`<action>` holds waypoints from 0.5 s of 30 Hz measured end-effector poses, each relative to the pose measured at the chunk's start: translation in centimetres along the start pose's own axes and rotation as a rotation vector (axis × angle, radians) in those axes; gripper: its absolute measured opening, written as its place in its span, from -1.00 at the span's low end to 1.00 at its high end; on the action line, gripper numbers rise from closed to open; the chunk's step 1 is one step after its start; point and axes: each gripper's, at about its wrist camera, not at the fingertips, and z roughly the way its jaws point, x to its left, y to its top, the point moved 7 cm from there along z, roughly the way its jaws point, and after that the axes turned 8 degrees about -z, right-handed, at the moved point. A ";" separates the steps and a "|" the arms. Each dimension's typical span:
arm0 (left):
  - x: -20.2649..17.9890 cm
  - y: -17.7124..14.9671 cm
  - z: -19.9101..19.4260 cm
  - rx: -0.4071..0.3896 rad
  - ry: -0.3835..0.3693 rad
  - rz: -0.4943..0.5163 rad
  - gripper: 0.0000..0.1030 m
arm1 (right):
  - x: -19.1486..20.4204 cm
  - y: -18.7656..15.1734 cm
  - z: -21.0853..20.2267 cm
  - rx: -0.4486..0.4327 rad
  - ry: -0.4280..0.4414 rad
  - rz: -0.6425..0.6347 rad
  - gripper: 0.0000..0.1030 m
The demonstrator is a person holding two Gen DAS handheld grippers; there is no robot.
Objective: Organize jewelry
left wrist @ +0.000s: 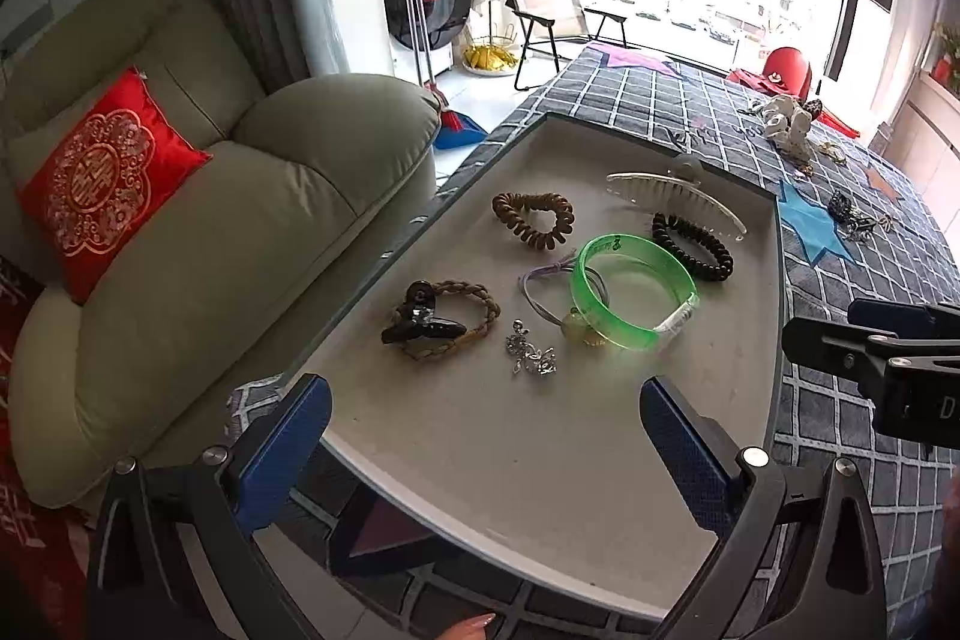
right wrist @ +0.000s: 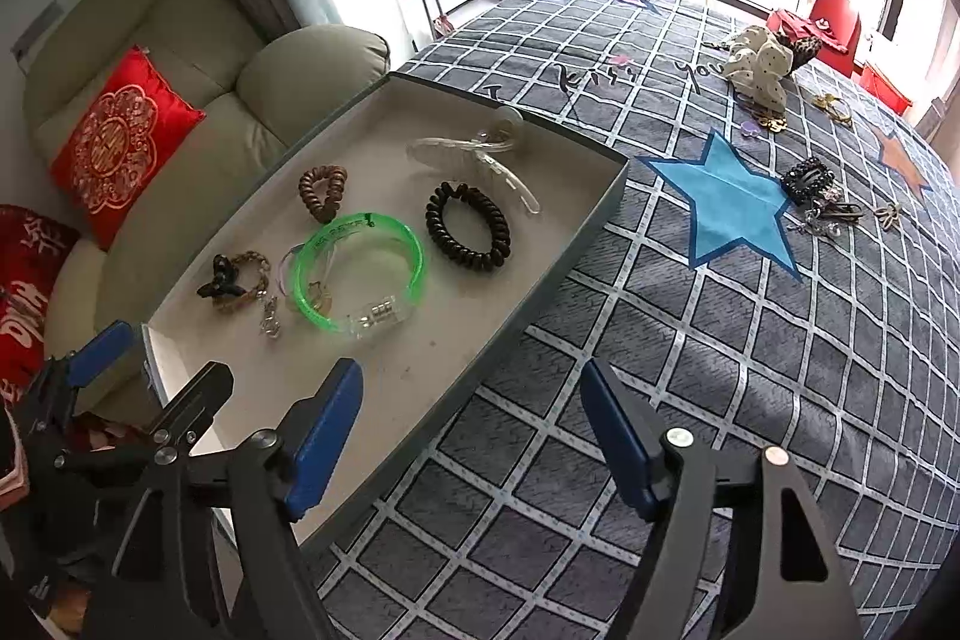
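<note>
Left wrist view was filled by the left gripper (left wrist: 483, 418), held spread and empty above the near end of the tray (left wrist: 600, 550). A green bangle (left wrist: 633, 298) and black coil tie (left wrist: 693, 247) lay inside the tray. The right gripper (right wrist: 471, 430) was likewise spread wide, holding nothing, poised over the tray's edge and the checked blanket (right wrist: 720, 370).

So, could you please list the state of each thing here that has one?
left gripper: open, empty, above the tray
right gripper: open, empty
green bangle: flat in tray
clear claw clip: in tray
white polka-dot scrunchie: still outside, on the blanket
</note>
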 end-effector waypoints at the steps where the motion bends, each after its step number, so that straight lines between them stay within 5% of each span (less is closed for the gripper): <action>1: 0.1 -0.1 -0.2 -0.004 0.000 0.002 1.00 | 0.2 -0.1 -0.2 -0.001 0.002 -0.005 0.53; 15: 1.3 -2.3 -2.8 0.017 -0.011 -0.013 1.00 | 1.4 -2.0 -2.0 0.007 0.001 -0.013 0.61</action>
